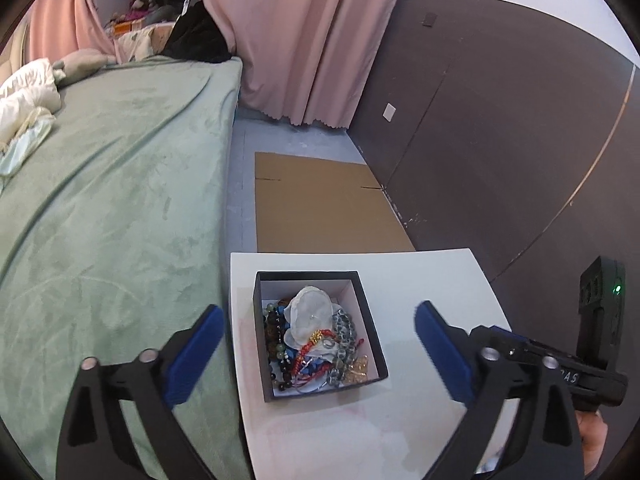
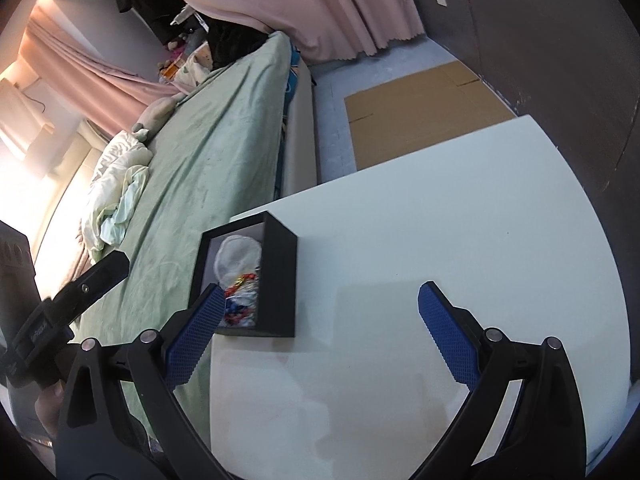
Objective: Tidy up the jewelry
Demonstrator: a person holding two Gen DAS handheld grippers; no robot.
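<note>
Both grippers' blue fingers (image 1: pixel 198 354) gape wide and empty above the white table (image 1: pixel 420 280), flanking the black jewelry box (image 1: pixel 370 320).

Both fisheye views bow straight lines hard and end in black vignetted corners. Strong light floods in at the far left of the right wrist view, blowing out the window area (image 2: pixel 24 148) to white. The white table (image 2: pixel 460 220) carries soft, faint shadows. Blue fingertips (image 1: pixel 208 320) look slightly blurred.

A home bedroom: green-sheeted bed (image 1: pixel 112 184), pink curtains (image 1: pixel 296 40), rumpled bedding (image 2: pixel 116 196).
</note>
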